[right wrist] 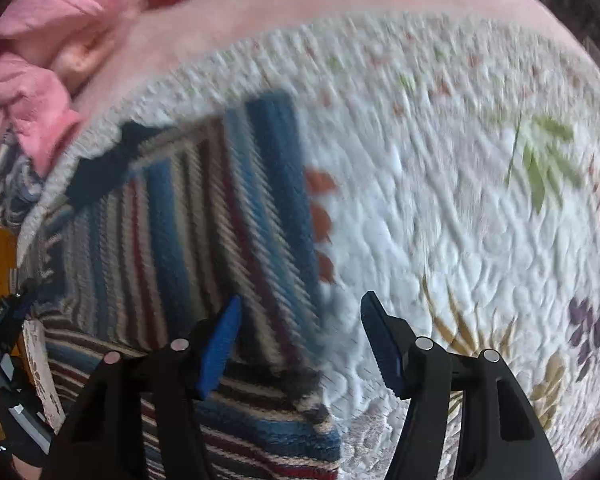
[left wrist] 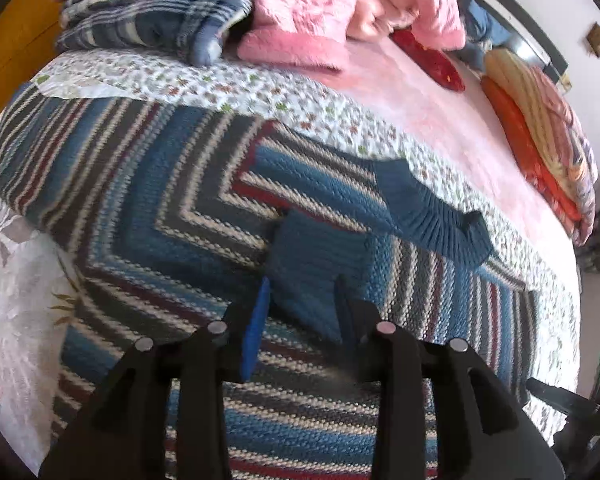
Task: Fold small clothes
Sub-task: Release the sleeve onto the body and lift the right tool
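sweater flat on bed, one sleeve folded in | left gripper and right gripper both open, empty | body folds left

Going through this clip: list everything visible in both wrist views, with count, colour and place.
striped knit sweater: one, blue, grey, cream and dark red, spread on the quilt, a sleeve folded across it
floral quilt: one, white with leaf prints, under the sweater
pink blanket: one, pale pink, beyond the quilt
plaid fabric: one pile, blue and white, far end of bed
pink fleece: one heap, beside the plaid
red item: one, on the pink blanket
folded bedding: one stack, orange and cream, right edge
left gripper: black, blue pads, open over the sweater
right gripper: black, blue pads, open at the sweater's edge
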A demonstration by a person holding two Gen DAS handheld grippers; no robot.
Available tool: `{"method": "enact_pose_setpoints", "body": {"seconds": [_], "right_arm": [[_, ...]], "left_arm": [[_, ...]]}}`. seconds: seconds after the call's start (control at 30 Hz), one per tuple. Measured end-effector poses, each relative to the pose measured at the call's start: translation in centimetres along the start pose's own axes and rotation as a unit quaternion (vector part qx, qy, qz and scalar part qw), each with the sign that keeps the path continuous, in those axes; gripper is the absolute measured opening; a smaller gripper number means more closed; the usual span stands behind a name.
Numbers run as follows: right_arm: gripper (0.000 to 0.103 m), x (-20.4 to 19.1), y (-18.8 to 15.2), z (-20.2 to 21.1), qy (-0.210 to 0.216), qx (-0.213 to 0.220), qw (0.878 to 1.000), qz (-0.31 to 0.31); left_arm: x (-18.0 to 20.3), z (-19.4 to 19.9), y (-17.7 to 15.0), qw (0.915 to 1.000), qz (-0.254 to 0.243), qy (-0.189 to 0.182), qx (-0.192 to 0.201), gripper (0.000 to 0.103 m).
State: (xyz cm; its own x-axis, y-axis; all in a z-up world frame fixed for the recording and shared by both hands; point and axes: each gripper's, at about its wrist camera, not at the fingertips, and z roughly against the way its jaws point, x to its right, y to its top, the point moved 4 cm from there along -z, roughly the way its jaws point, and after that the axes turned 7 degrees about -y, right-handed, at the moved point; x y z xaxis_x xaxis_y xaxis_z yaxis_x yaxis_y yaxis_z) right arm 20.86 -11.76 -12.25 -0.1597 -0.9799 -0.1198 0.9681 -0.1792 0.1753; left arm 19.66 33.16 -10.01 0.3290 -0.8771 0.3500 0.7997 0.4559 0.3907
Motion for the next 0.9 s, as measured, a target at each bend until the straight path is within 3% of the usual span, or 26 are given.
{"method": "enact_pose_setpoints", "body": {"seconds": [0.1, 0.2, 0.37, 0.47, 0.57, 0.67, 0.77, 0.9], "right_arm": [[0.063, -2.1, 0.3, 1.7, 0.056, 0.021, 0.998, 0.018], [0.063, -4.6, -0.4, 1.5, 0.093, 0.013, 0.995, 0.044], [0.061, -5.9, -1.4, -2.2, 0.044, -0.022, 0.996, 0.072], [0.060, -5.8, -1.9, -2.9, 0.046, -0.025, 0.996, 0.071], [0.062, -5.9, -1.6, -3.0, 0.047, -0.026, 0.996, 0.065], [0.063, -5.9, -1.4, -2.6, 0.051, -0.022, 0.997, 0.062], [0.063, -6.6, -1.0, -0.9, 0.083, -0.001, 0.995, 0.061], [0.064, -7.4, -0.7, 0.7, 0.107, 0.017, 0.992, 0.061]], "left_arm": [[2.1, 0.0, -0.1, 0.9995, -0.030, -0.011, 0.003, 0.044], [4.3, -1.2, -0.9, 0.9977, -0.057, -0.032, -0.014, 0.050], [4.2, -5.2, -2.7, 0.9954, -0.068, -0.010, -0.066, 0.052], [3.0, -6.6, -3.5, 0.9950, -0.064, -0.008, -0.077, 0.052], [3.6, -6.8, -3.7, 0.9922, -0.098, -0.001, -0.077, 0.055], [3.5, -5.6, -3.4, 0.9925, -0.088, -0.013, -0.084, 0.055], [1.4, -3.0, -2.1, 0.9944, -0.068, -0.029, -0.076, 0.060], [-4.2, 1.4, 0.3, 0.9959, -0.072, 0.010, -0.054, 0.072]]}}
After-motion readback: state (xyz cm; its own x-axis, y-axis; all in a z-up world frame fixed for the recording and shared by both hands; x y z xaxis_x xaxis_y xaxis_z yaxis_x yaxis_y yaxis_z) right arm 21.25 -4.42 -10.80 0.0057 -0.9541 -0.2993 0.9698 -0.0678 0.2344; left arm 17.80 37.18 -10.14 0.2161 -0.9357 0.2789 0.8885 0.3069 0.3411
